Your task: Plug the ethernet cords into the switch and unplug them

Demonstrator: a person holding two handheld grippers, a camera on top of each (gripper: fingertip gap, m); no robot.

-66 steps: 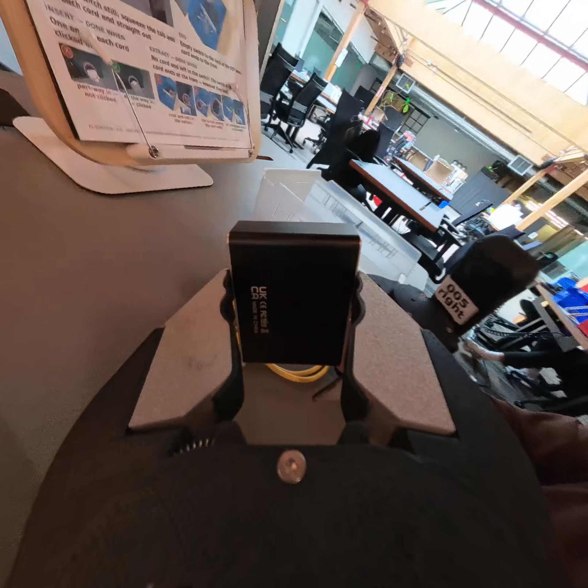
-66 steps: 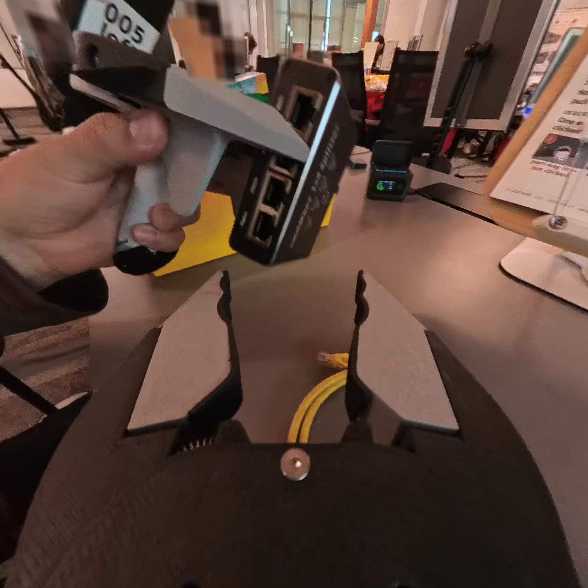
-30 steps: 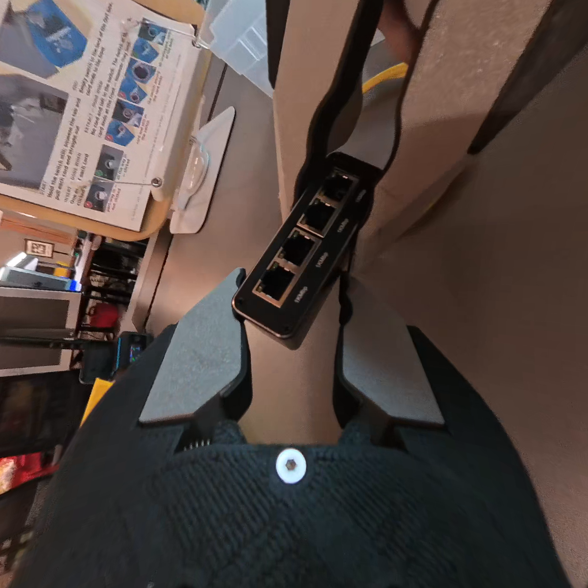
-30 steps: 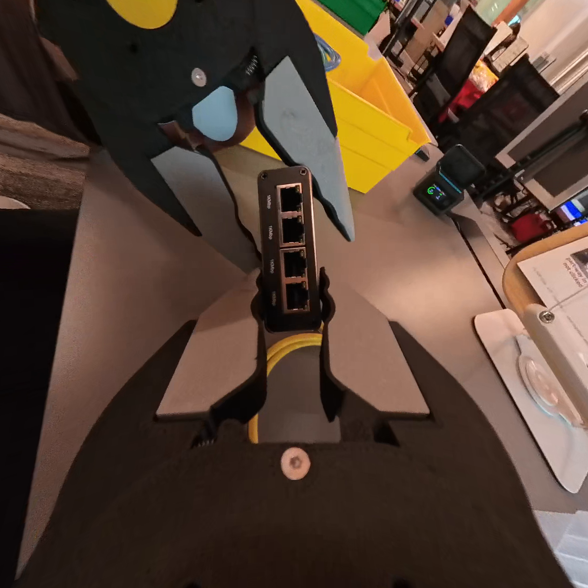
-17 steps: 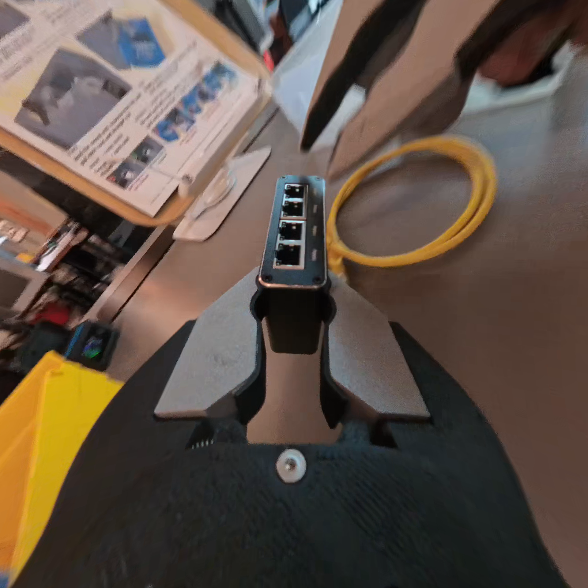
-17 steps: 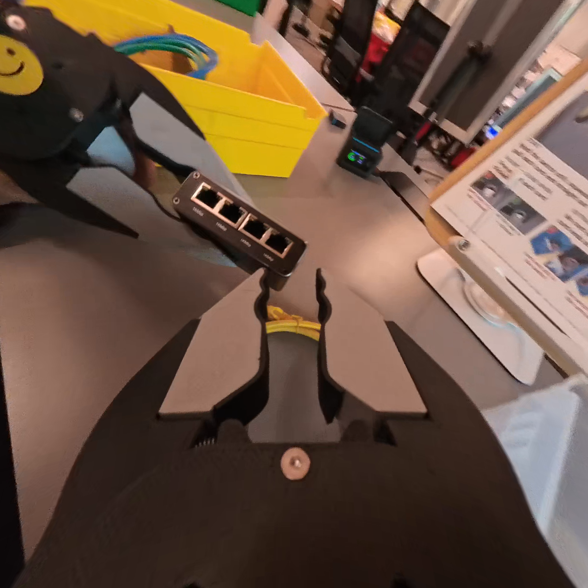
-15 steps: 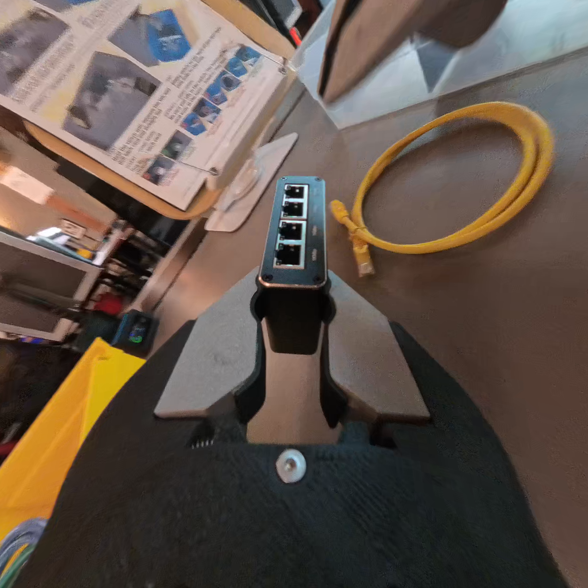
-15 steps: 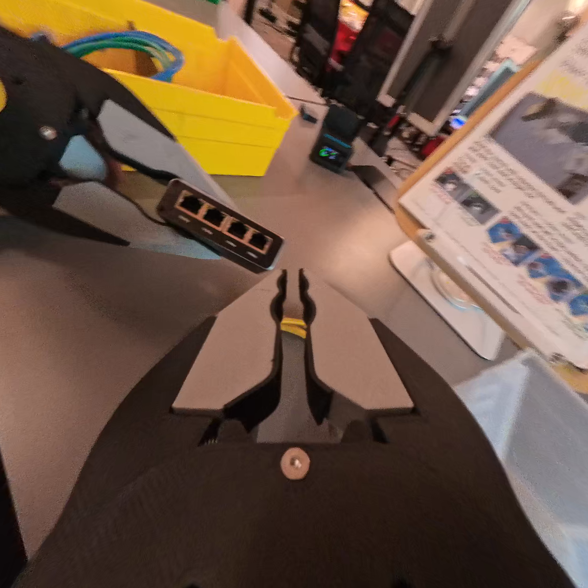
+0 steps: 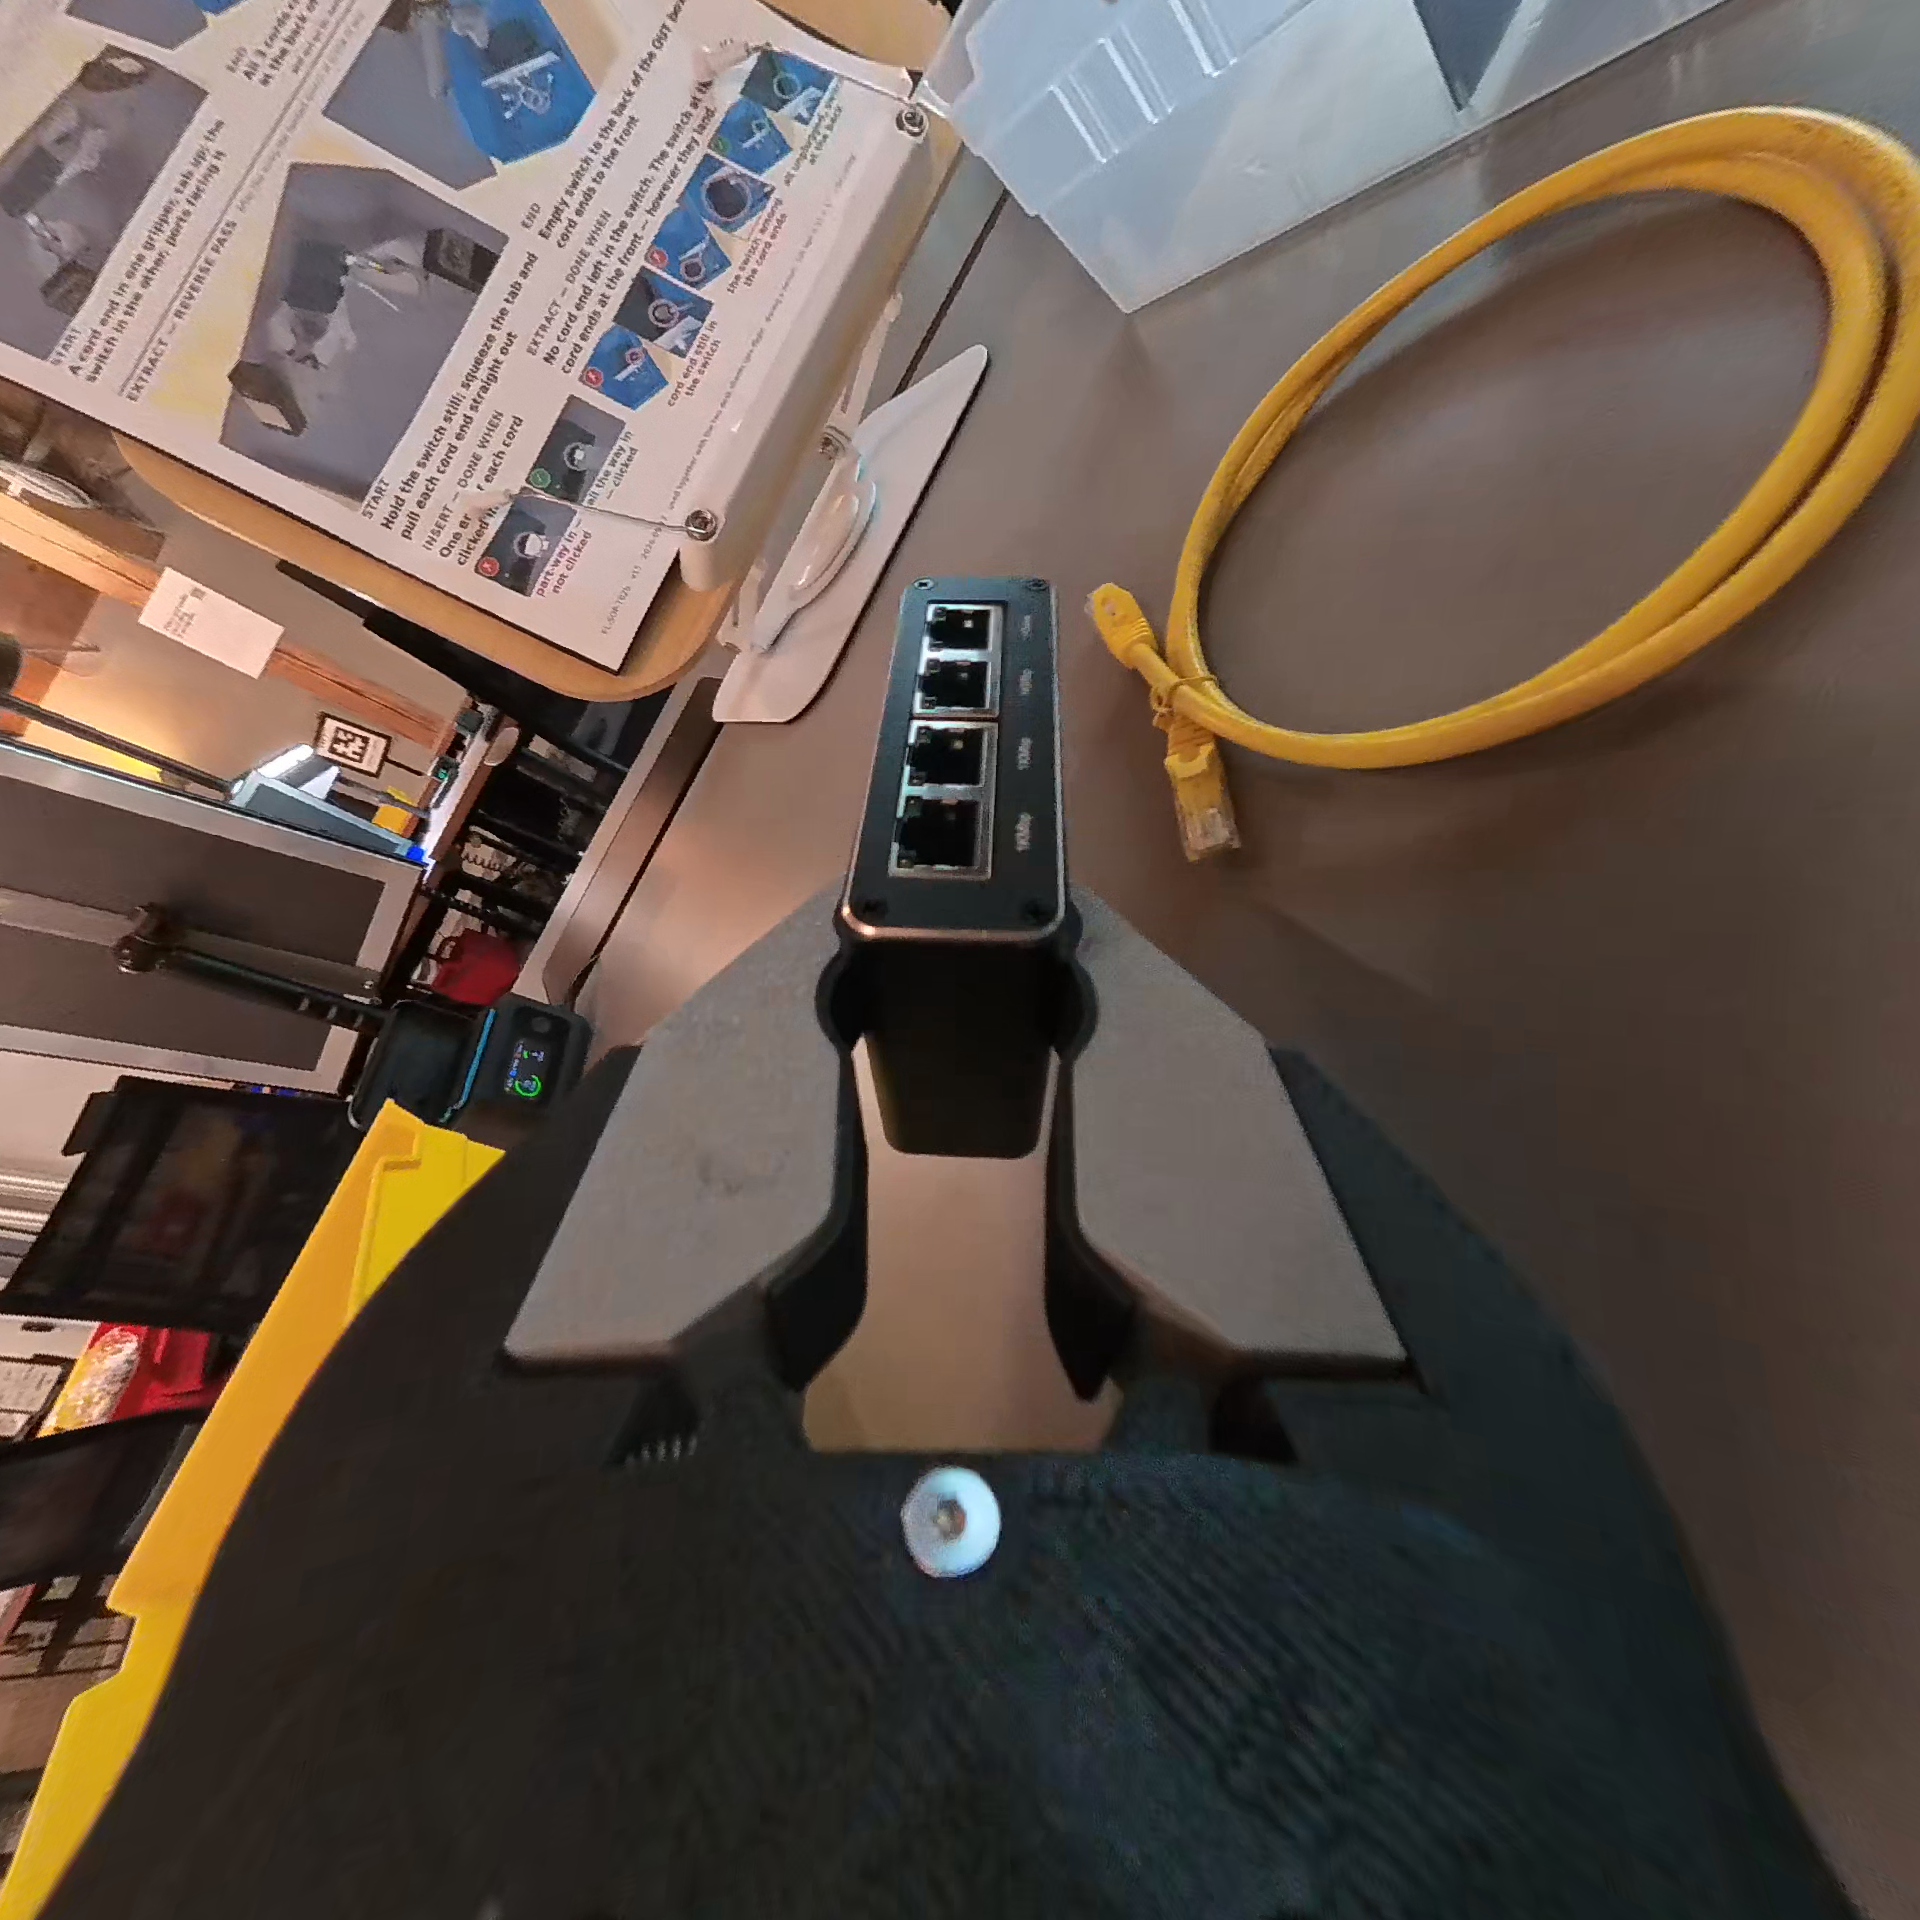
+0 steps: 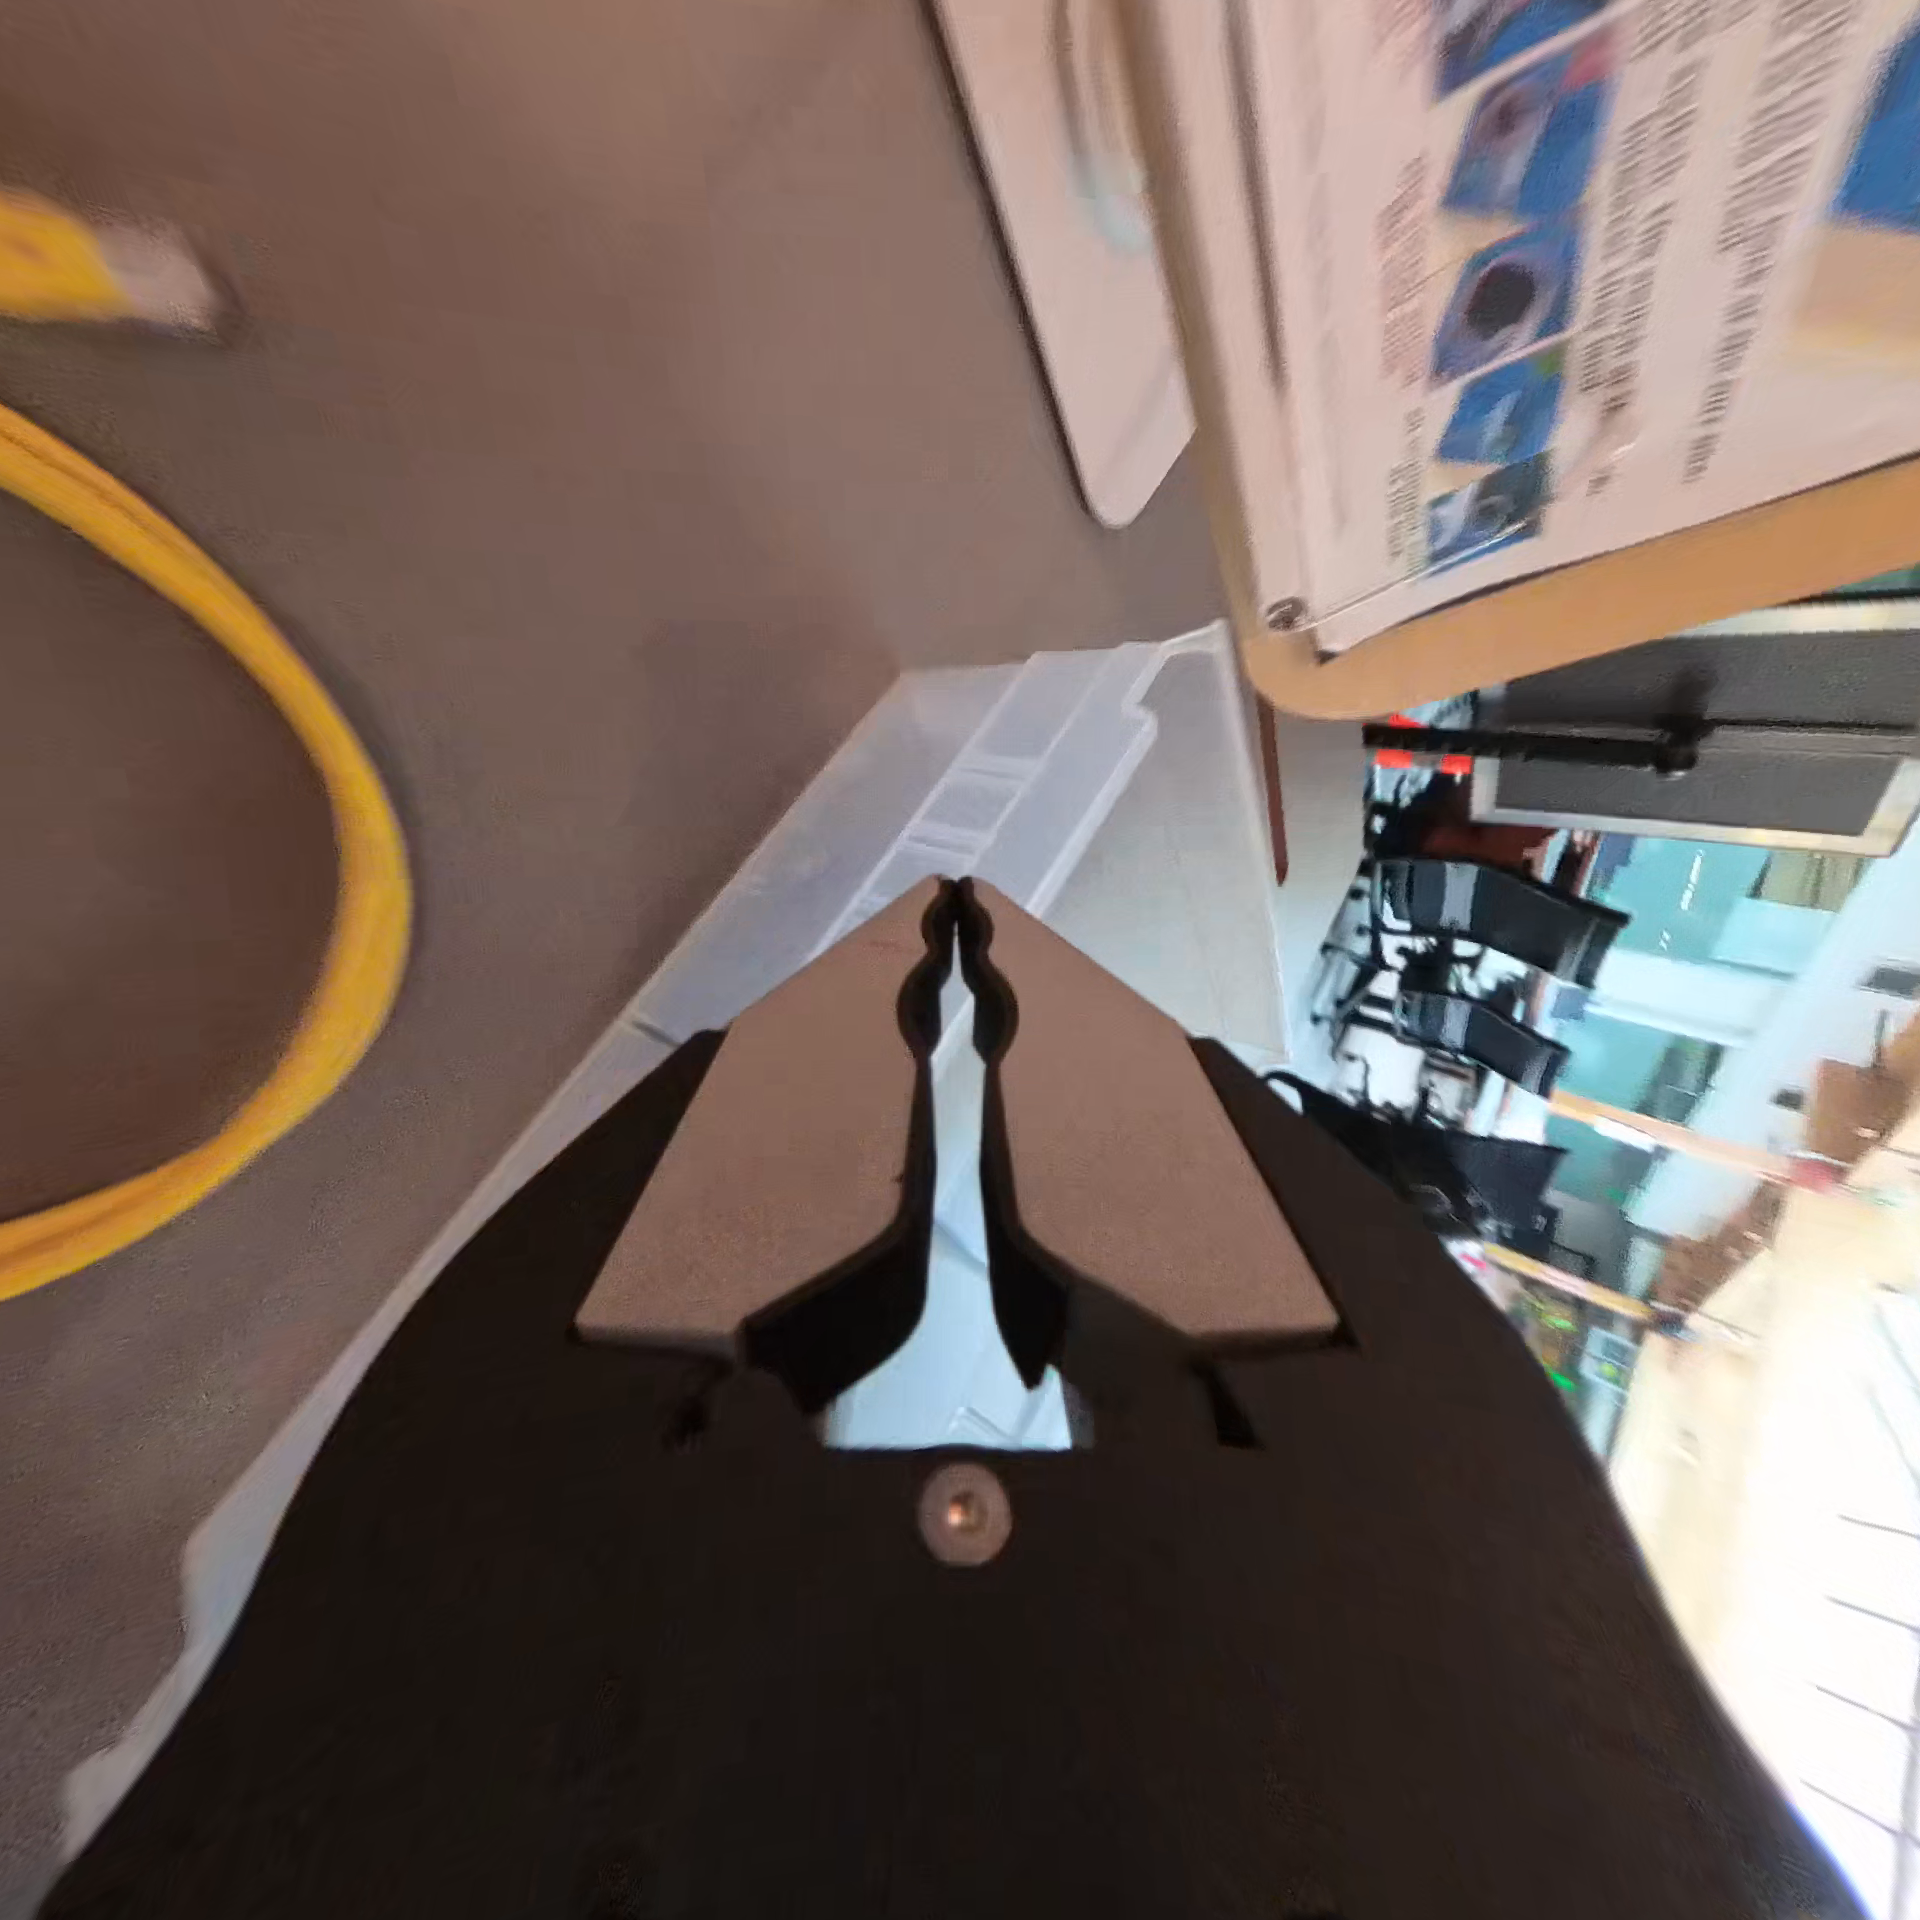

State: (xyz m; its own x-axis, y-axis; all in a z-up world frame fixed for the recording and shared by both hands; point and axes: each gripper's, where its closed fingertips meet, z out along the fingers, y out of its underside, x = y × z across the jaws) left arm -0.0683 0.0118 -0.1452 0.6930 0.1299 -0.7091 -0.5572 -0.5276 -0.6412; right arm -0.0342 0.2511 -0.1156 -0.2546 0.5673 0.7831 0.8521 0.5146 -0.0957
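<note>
Between the fingers of the left claw (image 9: 954, 971), the black switch (image 9: 961, 764) is clamped by its rear end, its four ports all unfilled. At two o'clock from it a coiled yellow cord (image 9: 1538, 436) lies on the brown desk (image 9: 1558, 1039), both plugs just beside the switch, apart from it. At eleven o'clock stands an instruction sheet (image 9: 416, 260). The right claw (image 10: 956, 904) is clenched on nothing, tips touching, over a clear bin (image 10: 997, 769); the cord (image 10: 343, 831) curves at its nine o'clock.
</note>
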